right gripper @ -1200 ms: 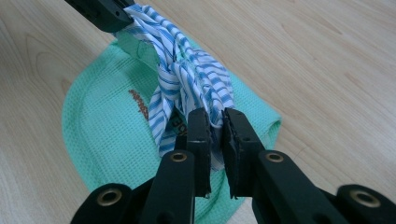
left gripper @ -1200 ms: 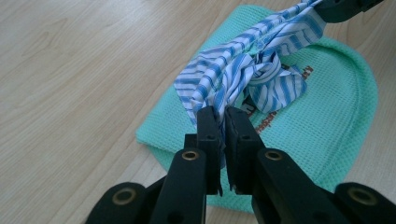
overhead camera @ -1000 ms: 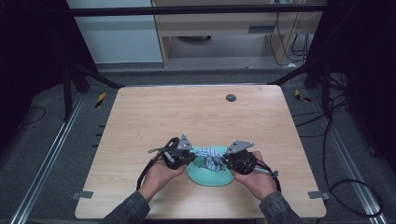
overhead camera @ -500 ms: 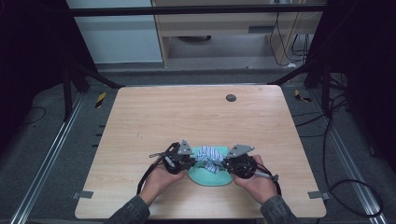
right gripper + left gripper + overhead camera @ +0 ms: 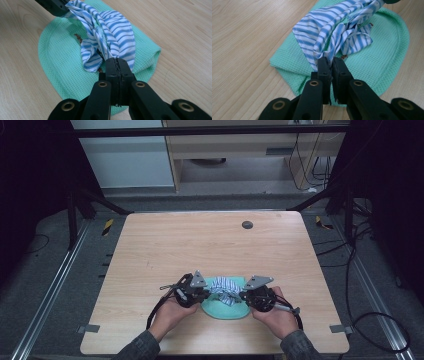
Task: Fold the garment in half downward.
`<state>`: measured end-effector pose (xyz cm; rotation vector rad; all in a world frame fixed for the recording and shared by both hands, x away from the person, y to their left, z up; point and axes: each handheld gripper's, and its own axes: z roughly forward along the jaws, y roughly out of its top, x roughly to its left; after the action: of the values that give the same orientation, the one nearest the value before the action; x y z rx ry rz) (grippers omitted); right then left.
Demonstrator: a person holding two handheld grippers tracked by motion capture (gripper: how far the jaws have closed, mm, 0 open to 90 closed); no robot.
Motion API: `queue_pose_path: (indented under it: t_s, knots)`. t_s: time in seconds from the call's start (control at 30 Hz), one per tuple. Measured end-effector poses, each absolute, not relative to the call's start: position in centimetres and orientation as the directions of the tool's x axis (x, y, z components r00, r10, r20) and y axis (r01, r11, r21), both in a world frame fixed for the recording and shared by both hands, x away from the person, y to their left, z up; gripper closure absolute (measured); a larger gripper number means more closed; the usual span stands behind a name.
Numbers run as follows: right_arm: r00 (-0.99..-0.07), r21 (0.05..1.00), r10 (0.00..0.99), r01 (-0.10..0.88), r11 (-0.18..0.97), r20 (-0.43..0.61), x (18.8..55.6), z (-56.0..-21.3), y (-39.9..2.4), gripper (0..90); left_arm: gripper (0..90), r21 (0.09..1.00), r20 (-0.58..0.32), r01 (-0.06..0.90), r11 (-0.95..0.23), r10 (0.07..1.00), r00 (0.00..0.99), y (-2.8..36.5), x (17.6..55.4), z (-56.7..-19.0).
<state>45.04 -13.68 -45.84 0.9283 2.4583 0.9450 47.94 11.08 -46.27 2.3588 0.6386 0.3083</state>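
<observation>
Currently catalogued, near edge of wooden table (image 5: 210, 245):

Striped cloth (image 5: 223, 288), blue and white, bunched and twisted into a rope; long axis running left to right across the table between the two grippers, ends pointing at each. Resting on and partly lifted above a green waffle-weave cloth (image 5: 223, 309), rounded at the near side, folded at one edge.

Left gripper (image 5: 202, 292): jaws pinched on one end of the striped cloth, fabric wedged between the pads, seen close in the left gripper view (image 5: 331, 65). Right gripper (image 5: 243, 296): jaws pressed together on the other end (image 5: 117, 63), having just closed further, fabric caught between them.

High view: both hands, sleeves, trailing cables, grey three-cornered plates, small dark round mark (image 5: 247, 224) near the far table edge. Left gripper view: waffle texture of the green cloth (image 5: 384, 55), small brown specks beside the stripes, opposite jaw tip at the top corner. Right gripper view: fold of the green cloth (image 5: 147, 58) at its right, other gripper's jaw (image 5: 53, 6) at top left gripping the stripes.

Brands, labels, writing: none legible.
</observation>
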Motion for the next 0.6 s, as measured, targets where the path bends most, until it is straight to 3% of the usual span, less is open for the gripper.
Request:
queue_pose_path:
  t_s: [0.23,0.3,0.4,0.43,0.5,0.57,0.6]
  knots:
    - [-0.726,0.689,0.682,0.452,0.566,-0.084,45.02,-45.98,-13.68,89.1,85.5,0.655,0.053,0.359,-0.665,0.515,0.856,11.05,47.8,-46.27]
    - [-0.725,0.694,0.684,0.448,0.564,-0.087,44.98,-46.02,-13.76,85.4,85.6,0.655,0.052,0.359,-0.665,0.514,0.856,11.08,47.77,-46.34]
    - [-0.721,0.692,0.686,0.447,0.567,-0.096,44.96,-46.16,-13.79,72.2,85.6,0.655,0.055,0.358,-0.665,0.515,0.855,11.11,47.73,-46.45]
    - [-0.721,0.692,0.686,0.447,0.567,-0.096,44.96,-46.16,-13.79,72.2,85.6,0.655,0.055,0.358,-0.665,0.515,0.855,11.11,47.73,-46.45]
    - [-0.717,0.686,0.691,0.458,0.565,-0.09,45.03,-46.38,-13.74,60.8,85.5,0.657,0.054,0.359,-0.663,0.516,0.855,11.16,47.72,-46.47]
    - [-0.715,0.688,0.693,0.46,0.561,-0.087,45.1,-46.46,-13.66,59.3,85.5,0.657,0.051,0.359,-0.663,0.515,0.856,11.19,47.72,-46.45]
    - [-0.714,0.687,0.694,0.459,0.563,-0.092,45.16,-46.44,-13.68,62.6,85.5,0.659,0.053,0.359,-0.661,0.517,0.854,11.19,47.69,-46.43]
